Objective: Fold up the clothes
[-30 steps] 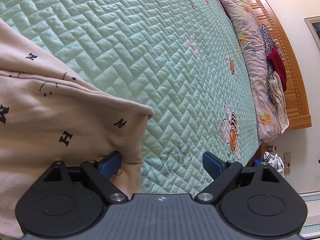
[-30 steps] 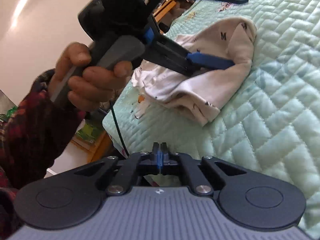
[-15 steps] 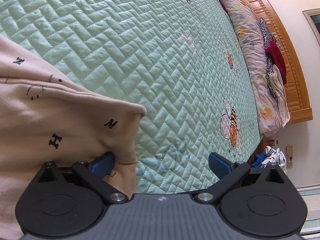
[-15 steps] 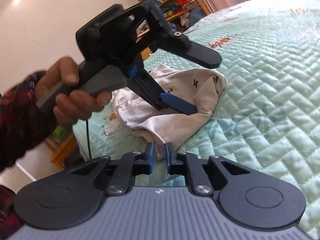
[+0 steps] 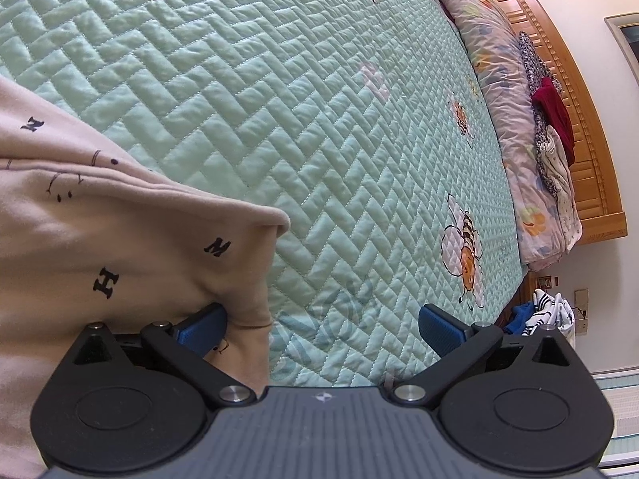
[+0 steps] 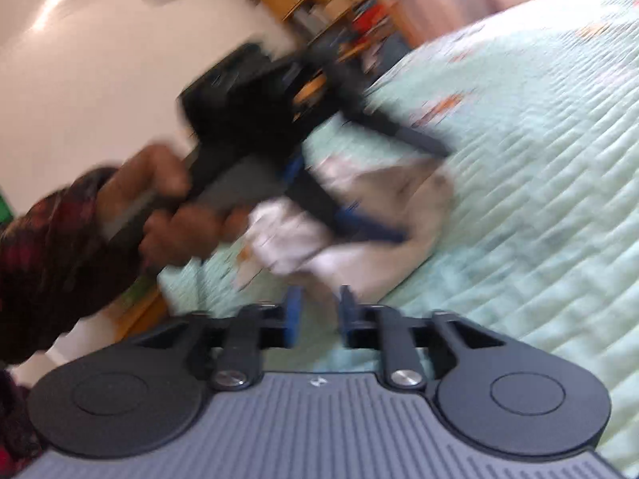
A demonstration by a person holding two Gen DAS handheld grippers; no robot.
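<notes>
A cream garment [image 5: 120, 247] printed with black letters lies bunched on the mint quilted bedspread [image 5: 319, 119]. My left gripper [image 5: 319, 315] is open wide. Its left finger [image 5: 203, 323] sits against the garment's folded corner, and its right finger [image 5: 439, 327] hangs over bare quilt. The blurred right wrist view shows the same garment [image 6: 399, 199] with the left gripper [image 6: 417, 191] straddling it, one finger above and one lying on the cloth. My right gripper [image 6: 319, 307] is low in front of the garment with its jaws opening. I see nothing pressed between its pads.
A flowered duvet [image 5: 491, 80] and a heap of clothes [image 5: 555, 127] lie along the wooden headboard [image 5: 579, 119]. A hand [image 6: 167, 199] in a dark plaid sleeve [image 6: 52, 263] holds the left gripper. Cluttered shelves [image 6: 339, 0] stand beyond the bed's edge.
My right jaws went from shut to parted, and that view swung and blurred. The left jaws widened a little, with the left finger still at the garment's corner.
</notes>
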